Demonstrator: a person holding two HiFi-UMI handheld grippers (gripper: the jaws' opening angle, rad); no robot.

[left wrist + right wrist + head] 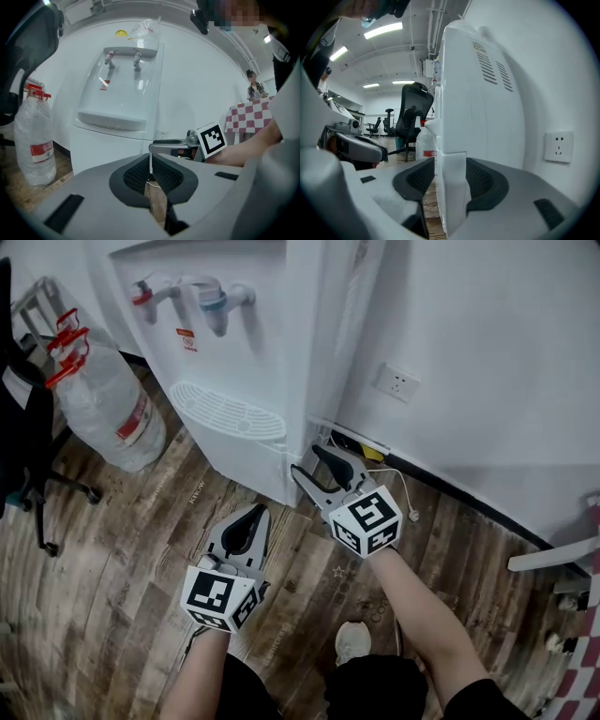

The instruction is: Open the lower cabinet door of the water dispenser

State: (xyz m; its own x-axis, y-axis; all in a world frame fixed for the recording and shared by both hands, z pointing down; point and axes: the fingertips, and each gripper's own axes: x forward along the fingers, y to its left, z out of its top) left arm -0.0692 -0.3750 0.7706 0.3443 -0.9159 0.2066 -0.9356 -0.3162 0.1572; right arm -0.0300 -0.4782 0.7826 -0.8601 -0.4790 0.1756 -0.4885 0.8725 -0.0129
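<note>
Standing against a white wall, a tall white water dispenser [234,334] fills the upper middle. Its lower cabinet door [236,457] sits below the drip tray, down by the wooden floor [112,549]. A large clear water bottle [108,413] stands to its left. The right gripper [307,460] has its jaws spread wide around the door's side edge. The left gripper [255,512], nearer the person, has its jaws closed and empty.

Two tongs [255,512] [309,460], one dispenser [234,352], one bottle [108,409], two taps [145,292] [214,302].
</note>
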